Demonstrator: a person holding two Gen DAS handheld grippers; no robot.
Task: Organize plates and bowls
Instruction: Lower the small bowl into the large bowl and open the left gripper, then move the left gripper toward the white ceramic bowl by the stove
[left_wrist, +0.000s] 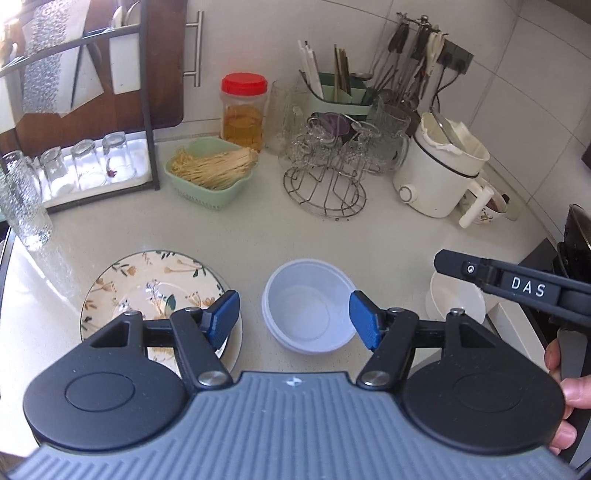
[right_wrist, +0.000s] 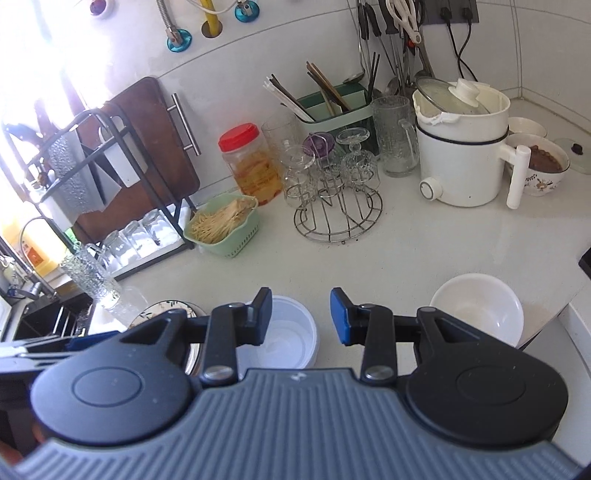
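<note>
Hovering with jaws wide and empty, left gripper (left_wrist: 294, 319) framing the stacked white bowls (left_wrist: 308, 306), mouths up. Floral plate (left_wrist: 147, 288) lying flat just left, another white bowl (right_wrist: 476, 308) sitting right near the counter edge (right_wrist: 569, 314). Right gripper (right_wrist: 301, 315) hanging narrower, holding nothing. Bare counter lying ahead.

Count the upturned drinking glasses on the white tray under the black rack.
4, in a row on the tray: leftmost glass, partly behind the tall textured glass; second glass; third glass; fourth glass nearest the rack's post. Others may be hidden further left.
</note>
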